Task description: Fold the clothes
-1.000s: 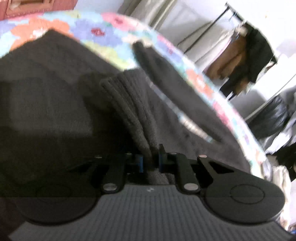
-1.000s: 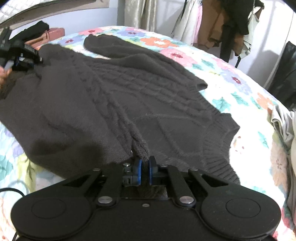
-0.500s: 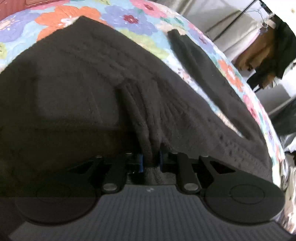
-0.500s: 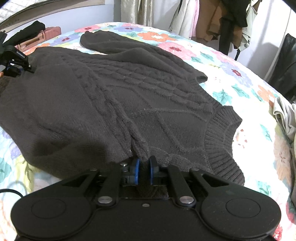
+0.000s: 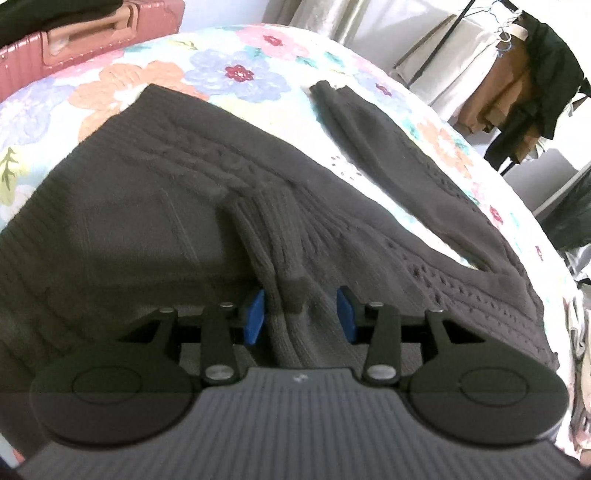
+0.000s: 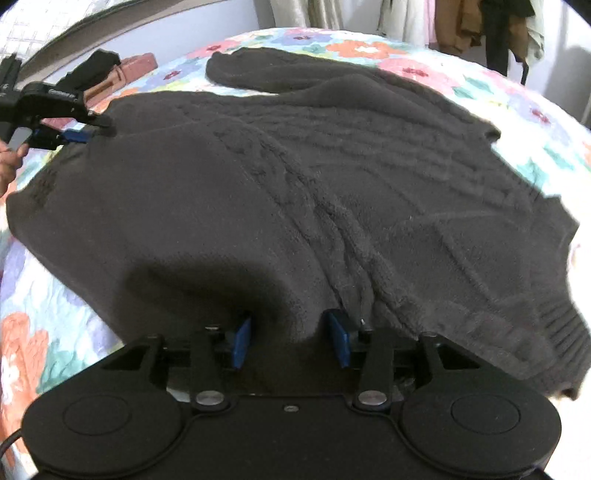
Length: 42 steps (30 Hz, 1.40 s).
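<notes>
a dark brown cable-knit sweater (image 6: 332, 192) lies spread across a bed under a floral quilt (image 6: 33, 302), one sleeve (image 5: 391, 147) stretched out toward a clothes rack (image 5: 517, 74) at the far side of the room. the left gripper (image 5: 301, 310), just released, has its blue pads (image 5: 255, 314) standing apart, a raised fold of ribbed knit loose between them and brushing only the left pad. the right gripper (image 6: 291, 341) has likewise just let go, its jaws apart over a hump of fabric at the sweater's near edge, neither pad pressing it. a pink suitcase (image 5: 92, 33) sits beyond the bed, and a person's hand (image 6: 7, 162) shows at the far left of the right wrist view.
</notes>
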Each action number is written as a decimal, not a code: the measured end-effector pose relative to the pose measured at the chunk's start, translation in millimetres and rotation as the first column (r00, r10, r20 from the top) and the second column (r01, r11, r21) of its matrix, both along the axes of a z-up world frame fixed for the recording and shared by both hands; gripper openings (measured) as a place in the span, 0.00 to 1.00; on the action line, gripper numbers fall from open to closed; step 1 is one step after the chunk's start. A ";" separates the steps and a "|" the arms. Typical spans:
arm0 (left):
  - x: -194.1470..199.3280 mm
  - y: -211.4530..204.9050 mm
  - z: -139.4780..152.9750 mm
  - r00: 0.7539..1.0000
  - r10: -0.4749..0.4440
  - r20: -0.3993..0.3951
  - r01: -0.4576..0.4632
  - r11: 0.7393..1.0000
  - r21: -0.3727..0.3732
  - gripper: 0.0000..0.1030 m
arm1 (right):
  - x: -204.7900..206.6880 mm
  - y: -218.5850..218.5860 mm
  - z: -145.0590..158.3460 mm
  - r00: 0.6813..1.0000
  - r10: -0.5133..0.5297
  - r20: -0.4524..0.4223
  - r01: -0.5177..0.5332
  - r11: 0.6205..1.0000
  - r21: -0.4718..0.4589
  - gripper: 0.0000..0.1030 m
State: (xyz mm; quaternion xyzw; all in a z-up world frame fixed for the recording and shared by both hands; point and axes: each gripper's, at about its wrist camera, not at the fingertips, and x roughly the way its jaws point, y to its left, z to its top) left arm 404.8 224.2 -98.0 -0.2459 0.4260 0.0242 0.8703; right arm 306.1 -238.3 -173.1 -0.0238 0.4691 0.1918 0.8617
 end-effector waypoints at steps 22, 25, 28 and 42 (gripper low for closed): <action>3.0 -40.9 14.6 0.992 -0.048 0.115 0.047 0.999 0.008 0.50 | 174.6 -6.2 128.7 0.987 0.137 -0.082 -0.132 0.989 0.063 0.72; 4.0 -45.8 15.1 0.990 -0.049 0.129 0.048 0.999 0.014 0.50 | 218.6 0.2 115.2 0.988 0.131 -0.079 -0.129 0.991 0.026 0.72; 4.8 -41.2 14.2 0.991 -0.020 0.129 0.017 0.999 0.029 0.50 | 253.9 4.3 99.9 0.991 0.124 -0.053 -0.124 0.992 0.007 0.72; 12.6 -0.8 -21.8 0.996 0.075 0.042 -0.070 0.992 -0.105 0.50 | 389.8 54.5 15.0 0.993 -0.038 -0.111 0.031 0.998 -0.058 0.74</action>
